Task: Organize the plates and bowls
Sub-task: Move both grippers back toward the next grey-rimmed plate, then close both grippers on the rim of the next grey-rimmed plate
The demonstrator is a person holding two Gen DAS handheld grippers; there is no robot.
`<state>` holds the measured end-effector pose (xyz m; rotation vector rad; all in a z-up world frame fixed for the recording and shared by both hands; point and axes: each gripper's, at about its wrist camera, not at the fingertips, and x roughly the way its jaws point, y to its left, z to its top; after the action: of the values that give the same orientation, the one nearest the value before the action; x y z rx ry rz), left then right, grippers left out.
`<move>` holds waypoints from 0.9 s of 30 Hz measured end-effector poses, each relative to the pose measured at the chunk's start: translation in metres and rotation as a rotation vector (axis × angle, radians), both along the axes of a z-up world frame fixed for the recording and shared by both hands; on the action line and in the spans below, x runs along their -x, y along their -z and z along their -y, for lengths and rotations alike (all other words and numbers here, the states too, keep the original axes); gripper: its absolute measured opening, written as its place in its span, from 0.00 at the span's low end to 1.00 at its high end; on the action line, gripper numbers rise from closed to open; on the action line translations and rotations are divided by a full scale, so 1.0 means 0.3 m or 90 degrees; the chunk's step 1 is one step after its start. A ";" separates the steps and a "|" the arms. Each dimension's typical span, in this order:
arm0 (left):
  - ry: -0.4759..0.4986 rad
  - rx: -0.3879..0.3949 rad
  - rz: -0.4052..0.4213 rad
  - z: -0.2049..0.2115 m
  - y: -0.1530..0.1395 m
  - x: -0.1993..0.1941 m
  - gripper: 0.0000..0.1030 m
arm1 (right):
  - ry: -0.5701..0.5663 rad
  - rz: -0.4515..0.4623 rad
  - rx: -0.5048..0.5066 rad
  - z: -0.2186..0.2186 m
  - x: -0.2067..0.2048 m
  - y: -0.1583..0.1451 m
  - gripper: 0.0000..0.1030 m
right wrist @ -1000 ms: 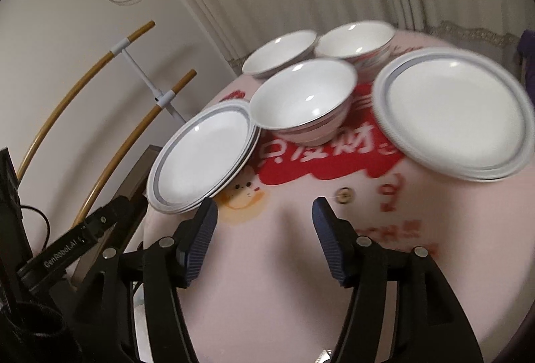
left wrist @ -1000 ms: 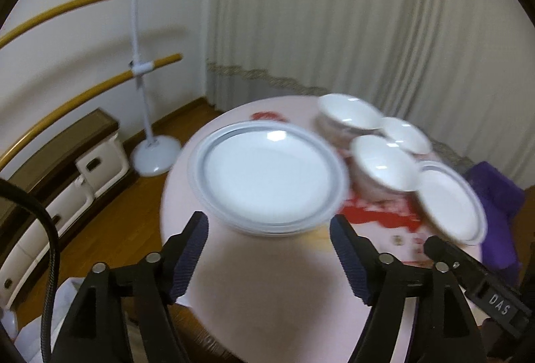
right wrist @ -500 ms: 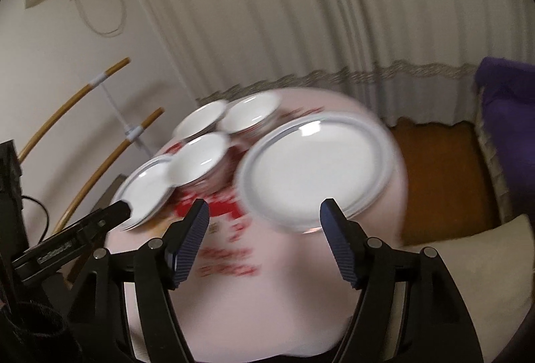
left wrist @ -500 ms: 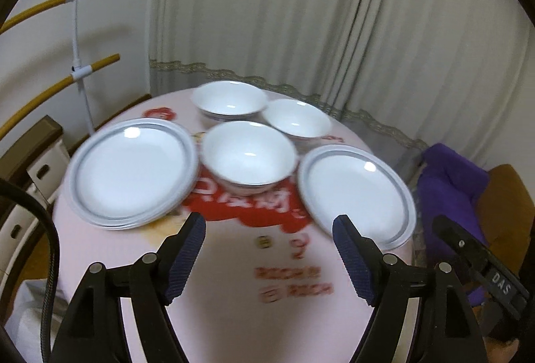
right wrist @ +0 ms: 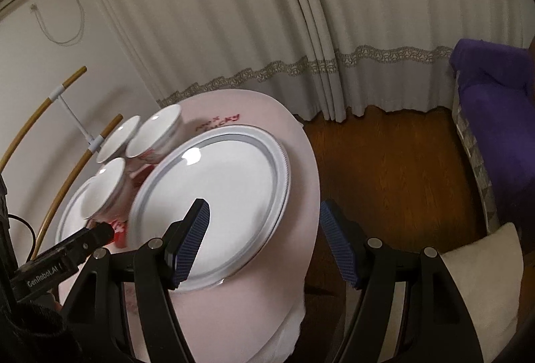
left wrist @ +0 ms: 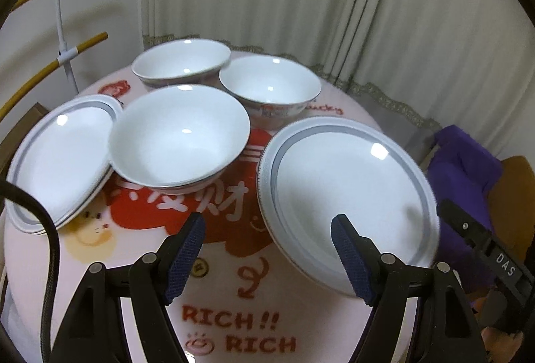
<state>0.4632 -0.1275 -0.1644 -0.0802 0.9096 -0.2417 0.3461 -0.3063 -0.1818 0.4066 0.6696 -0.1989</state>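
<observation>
- While both tongs hang above the round table (left wrist: 40,262), each one is spread and nothing is between its pads.
- Left gripper (left wrist: 267,249) sits at 6 o'clock of the left wrist view; its jaws stand wide apart over the pink cloth (left wrist: 301,306) with red print, and its right pad overlaps the near rim of the right plate (left wrist: 347,192), though I cannot tell if it touches.
- Right plate lies at 3 o'clock of the table in this view, white with a grey band.
- Left plate (left wrist: 60,159) lies at 9 o'clock, also white with a grey band; another rim shows under it, so it looks like a small stack.
- Front bowl (left wrist: 179,139) stands between the two plates, its rim over the edge of the left plate.
- Two more bowls stand behind it: back left bowl (left wrist: 180,62) at 11 o'clock and back right bowl (left wrist: 269,85) at 12 o'clock, close beside each other.
- Right gripper (right wrist: 264,242) is at 6 o'clock of the right wrist view, jaws wide apart; its left pad is over the right plate (right wrist: 214,192) and its right pad is past the table edge, over the wooden floor (right wrist: 384,169).
- Cream curtain (right wrist: 301,12) hangs behind the table, and purple fabric (right wrist: 495,102) lies at 3 o'clock.
</observation>
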 end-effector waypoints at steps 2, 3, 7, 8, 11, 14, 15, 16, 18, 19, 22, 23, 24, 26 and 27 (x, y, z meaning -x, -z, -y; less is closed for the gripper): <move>-0.002 -0.002 -0.011 0.013 0.027 -0.025 0.70 | -0.005 -0.008 0.000 0.017 -0.031 0.017 0.66; -0.002 -0.003 -0.013 0.020 0.038 -0.035 0.70 | -0.007 -0.013 0.004 0.021 -0.044 0.023 0.65; 0.003 -0.005 -0.022 0.035 0.071 -0.066 0.64 | -0.023 -0.020 -0.014 0.051 -0.090 0.055 0.57; 0.007 -0.005 -0.028 0.054 0.095 -0.085 0.60 | -0.026 -0.022 -0.016 0.053 -0.097 0.059 0.56; 0.015 -0.005 -0.042 0.069 0.126 -0.113 0.51 | -0.042 -0.024 -0.027 0.054 -0.115 0.074 0.45; 0.011 -0.010 -0.045 0.070 0.146 -0.134 0.44 | -0.053 -0.027 -0.029 0.053 -0.126 0.081 0.27; 0.012 -0.010 -0.045 0.070 0.150 -0.140 0.40 | -0.049 -0.029 -0.023 0.053 -0.124 0.082 0.21; 0.014 -0.010 -0.048 0.072 0.154 -0.145 0.36 | -0.042 -0.031 -0.015 0.056 -0.123 0.082 0.17; 0.021 -0.004 -0.053 0.080 0.160 -0.150 0.37 | -0.045 -0.030 -0.022 0.061 -0.124 0.085 0.16; 0.023 -0.001 -0.054 0.084 0.165 -0.155 0.36 | -0.046 -0.029 -0.027 0.064 -0.125 0.085 0.16; 0.026 0.001 -0.049 0.083 0.168 -0.166 0.34 | -0.050 -0.030 -0.024 0.064 -0.126 0.082 0.16; 0.027 0.003 -0.048 0.084 0.170 -0.170 0.33 | -0.052 -0.029 -0.025 0.066 -0.126 0.083 0.16; 0.029 0.004 -0.046 0.085 0.171 -0.171 0.32 | -0.054 -0.027 -0.026 0.068 -0.125 0.084 0.16; 0.033 0.007 -0.045 0.089 0.176 -0.178 0.31 | -0.061 -0.023 -0.035 0.074 -0.128 0.090 0.16; 0.035 0.006 -0.045 0.093 0.177 -0.180 0.30 | -0.061 -0.020 -0.040 0.076 -0.127 0.093 0.16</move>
<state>0.5171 -0.1552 -0.2176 -0.0733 0.9811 -0.2956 0.3843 -0.3293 -0.2096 0.4320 0.7253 -0.0930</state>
